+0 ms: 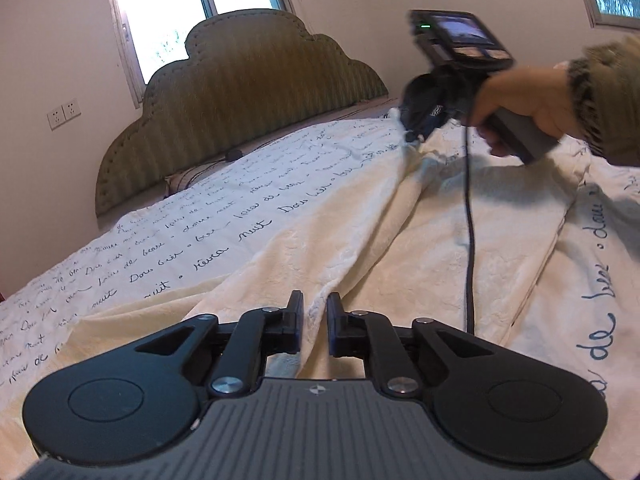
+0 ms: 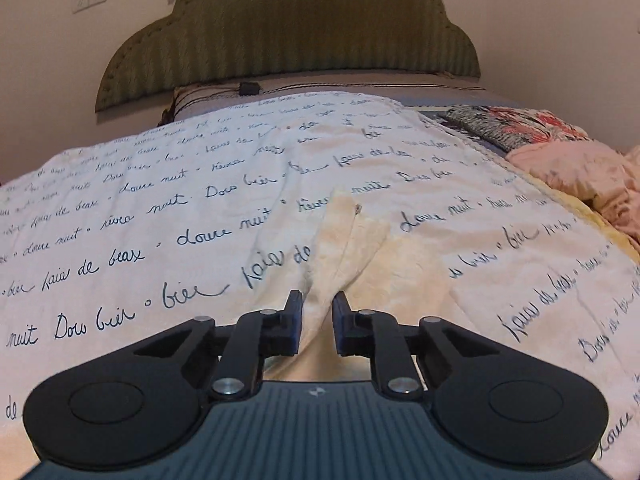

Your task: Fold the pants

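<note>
The left claw (image 1: 314, 320), low in the centre of its own view, pinches a ridge of the cream pants (image 1: 360, 216) between its nearly closed fingers. In that same view the right claw (image 1: 412, 136) appears at upper right, gripping the far end of the pants, held by a hand (image 1: 524, 108) in a fuzzy sleeve. The right wrist view shows cream fabric bunched between its fingers (image 2: 294, 320). The pants lie stretched along a bed, over a white bedspread (image 2: 160, 208) printed with dark cursive writing. A green scalloped headboard (image 2: 288, 32) stands at the top.
</note>
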`<state>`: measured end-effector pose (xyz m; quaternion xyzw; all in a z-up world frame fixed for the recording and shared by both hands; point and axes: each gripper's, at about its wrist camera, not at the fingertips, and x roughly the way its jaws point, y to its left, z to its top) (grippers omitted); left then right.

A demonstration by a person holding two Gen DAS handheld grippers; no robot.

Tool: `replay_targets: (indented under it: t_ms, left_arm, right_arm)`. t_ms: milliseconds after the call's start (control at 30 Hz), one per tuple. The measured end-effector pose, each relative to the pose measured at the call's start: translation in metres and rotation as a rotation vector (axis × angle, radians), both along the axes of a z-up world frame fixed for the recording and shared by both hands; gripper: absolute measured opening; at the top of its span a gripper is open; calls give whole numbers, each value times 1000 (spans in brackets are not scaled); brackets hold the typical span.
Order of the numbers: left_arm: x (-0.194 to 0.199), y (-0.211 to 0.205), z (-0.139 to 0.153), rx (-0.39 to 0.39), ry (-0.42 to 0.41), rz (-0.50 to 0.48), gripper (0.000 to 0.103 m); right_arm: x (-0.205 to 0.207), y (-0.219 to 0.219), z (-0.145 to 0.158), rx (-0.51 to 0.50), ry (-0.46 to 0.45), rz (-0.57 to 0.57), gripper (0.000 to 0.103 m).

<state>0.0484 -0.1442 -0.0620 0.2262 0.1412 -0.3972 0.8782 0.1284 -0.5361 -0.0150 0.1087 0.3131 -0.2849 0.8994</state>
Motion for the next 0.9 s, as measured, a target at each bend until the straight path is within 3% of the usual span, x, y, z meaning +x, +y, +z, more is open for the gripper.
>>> replay_targets:
  t_ms: [167,300,367,433,500,600,667,767,900]
  left_arm:
    - [9,0,-1,-10,34,5,12]
    - [11,-4,-1,7,30,9,18]
    - [8,-5,-3,14,23,10,18]
    - [7,-5,-3,16,22,10,17]
    - [8,-5,-2,12,25,15,14]
    - [8,-3,2,-21,37,37,11]
    - [12,0,8,-58,51,67,10]
    - [17,10,24,-148,16,153,9]
    - [7,38,63,-352,-113,247,9]
  right_arm:
    - [-44,-17,-4,141,-64,-40,14]
    - [-50,-38,-11,292,-149,-70,16]
    - [-43,-44,-13,312,-160,-93,19]
    - [-35,-51,-16,332,-179,-108,34]
    - [-28,-61,-20,385,-196,-135,35]
    - [-23,-69,-16,420,-231,-157,6]
    - [-18,-70,-2,432,-273,-131,5]
    - [-8,-59,43,436,-410,-40,5]
    - [-31,-27,125,326,-738,185,5]
